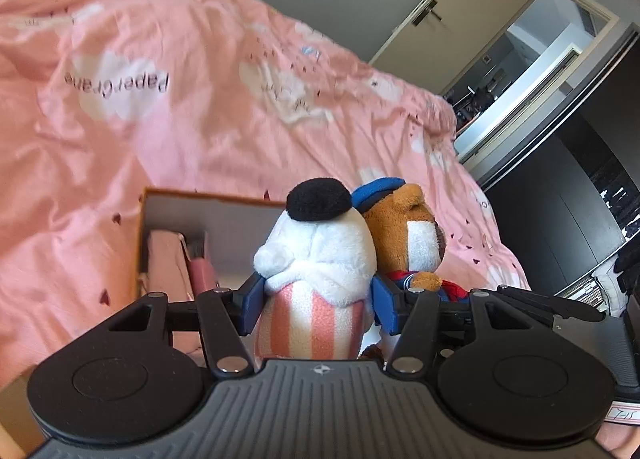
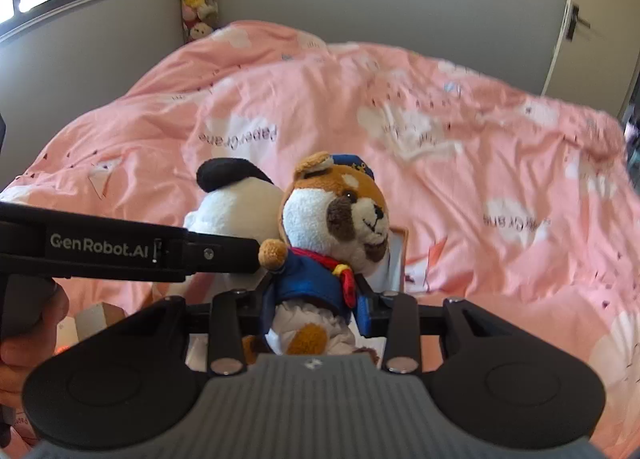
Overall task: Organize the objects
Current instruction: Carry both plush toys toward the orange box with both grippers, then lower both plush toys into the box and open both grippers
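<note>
On the left, the left gripper (image 1: 316,299) has its jaws closed partway on the white plush (image 1: 320,251), pads pressing its striped body, held above the open box (image 1: 176,211) on the pink bed (image 1: 160,119). To the right, the right gripper (image 2: 314,307) clamps the brown dog (image 2: 332,227) at its blue jacket. The toys touch; lowered together, one could snag the other or miss the box.

My matt black plastic tongs (image 1: 316,299), fluffy white plush toy (image 1: 320,255), nubbly brown plush dog (image 2: 340,219), creased pink cotton duvet (image 1: 180,131), cardboard box (image 1: 176,207)
</note>
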Motion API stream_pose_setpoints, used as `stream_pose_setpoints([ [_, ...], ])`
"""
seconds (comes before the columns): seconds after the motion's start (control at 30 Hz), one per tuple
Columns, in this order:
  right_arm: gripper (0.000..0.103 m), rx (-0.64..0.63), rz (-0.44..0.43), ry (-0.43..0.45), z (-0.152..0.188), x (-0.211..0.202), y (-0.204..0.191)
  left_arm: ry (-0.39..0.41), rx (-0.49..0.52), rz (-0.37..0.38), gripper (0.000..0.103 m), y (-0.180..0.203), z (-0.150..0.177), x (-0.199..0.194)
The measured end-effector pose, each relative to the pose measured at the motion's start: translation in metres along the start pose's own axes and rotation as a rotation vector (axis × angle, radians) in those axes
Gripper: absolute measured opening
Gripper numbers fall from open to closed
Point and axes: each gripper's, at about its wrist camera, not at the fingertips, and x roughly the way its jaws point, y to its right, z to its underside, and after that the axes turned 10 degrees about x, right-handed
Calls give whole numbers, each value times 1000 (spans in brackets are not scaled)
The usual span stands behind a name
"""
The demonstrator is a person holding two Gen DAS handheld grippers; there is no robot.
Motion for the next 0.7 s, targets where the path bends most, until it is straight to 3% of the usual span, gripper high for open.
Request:
stream_pose_setpoints([
  [0.17, 40, 21, -40, -95, 3, 34, 18, -36, -15, -70, 64, -9, 6, 26],
  [0.37, 40, -59, 36, -186, 4, 76, 10, -80, -2, -127, 64, -11, 7, 52],
  [0.7, 44, -260, 129, -254, 11, 102, -6, -145, 70, -176, 67, -7, 9, 78],
])
